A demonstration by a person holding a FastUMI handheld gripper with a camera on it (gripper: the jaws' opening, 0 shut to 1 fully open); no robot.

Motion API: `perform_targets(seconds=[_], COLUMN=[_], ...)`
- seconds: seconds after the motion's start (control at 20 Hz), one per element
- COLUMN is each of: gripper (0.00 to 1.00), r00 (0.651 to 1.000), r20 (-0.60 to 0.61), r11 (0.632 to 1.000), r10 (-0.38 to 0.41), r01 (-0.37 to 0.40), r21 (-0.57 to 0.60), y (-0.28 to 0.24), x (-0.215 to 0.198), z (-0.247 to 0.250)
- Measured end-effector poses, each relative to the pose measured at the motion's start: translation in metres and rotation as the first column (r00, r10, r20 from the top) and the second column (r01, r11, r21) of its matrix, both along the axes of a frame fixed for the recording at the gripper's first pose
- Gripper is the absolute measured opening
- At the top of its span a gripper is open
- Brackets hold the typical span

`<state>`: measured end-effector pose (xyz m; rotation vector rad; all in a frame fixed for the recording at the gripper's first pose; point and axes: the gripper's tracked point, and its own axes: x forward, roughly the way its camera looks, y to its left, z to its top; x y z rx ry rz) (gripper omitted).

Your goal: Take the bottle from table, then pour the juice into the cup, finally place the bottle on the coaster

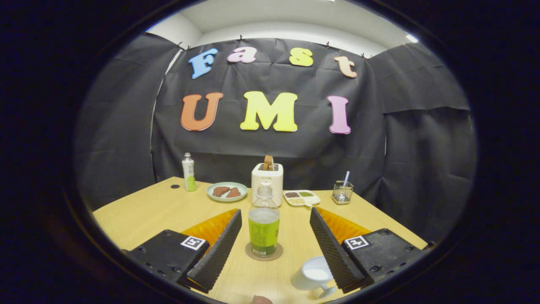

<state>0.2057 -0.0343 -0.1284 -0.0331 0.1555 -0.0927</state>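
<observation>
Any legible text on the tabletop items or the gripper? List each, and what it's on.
None readable.
Blurred: label print on the near bottle, between the open gripper fingers.
Too small: far bottle label; toaster front mark.
Patterns, no words: marker tags on the gripper.

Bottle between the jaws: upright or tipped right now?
Upright. The bottle stands with its base on the round coaster, cap on top. The gripper is open, its jaws apart on either side, neither touching it.

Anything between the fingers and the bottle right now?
No. In the gripper view the bottle stands on the coaster between the open fingers, bare table either side, neither touching it.
</observation>
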Motion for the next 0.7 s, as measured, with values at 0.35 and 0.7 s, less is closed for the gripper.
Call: perform_targets(seconds=[0.35, 0.7], gripper=[1.0, 1.0], r00=[1.0, 0.998], r20=[-0.008, 0.052], r11=[0.999, 0.999], r10=[-0.007, -0.031], r01=[0.007, 0.032], r21=[0.042, -0.022], y=[-0.021, -0.025], x=[-0.056, -0.112], z=[-0.002, 0.02])
